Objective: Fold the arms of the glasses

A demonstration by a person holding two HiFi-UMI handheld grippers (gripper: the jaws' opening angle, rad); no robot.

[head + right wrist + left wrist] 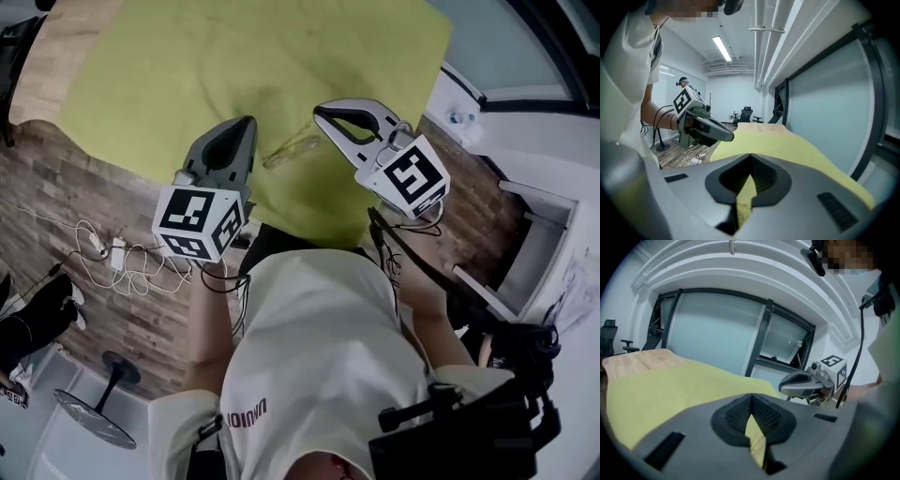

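Hovering over cloth | left gripper, right gripper: jaws together, empty | glasses on cloth between them, apparently folded | task looks finished

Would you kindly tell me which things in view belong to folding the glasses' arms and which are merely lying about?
Job in hand: glasses on the yellow-green cloth; left gripper, shut and empty; right gripper, shut and empty.
Lying about: white cables; round stand base; black office chair.
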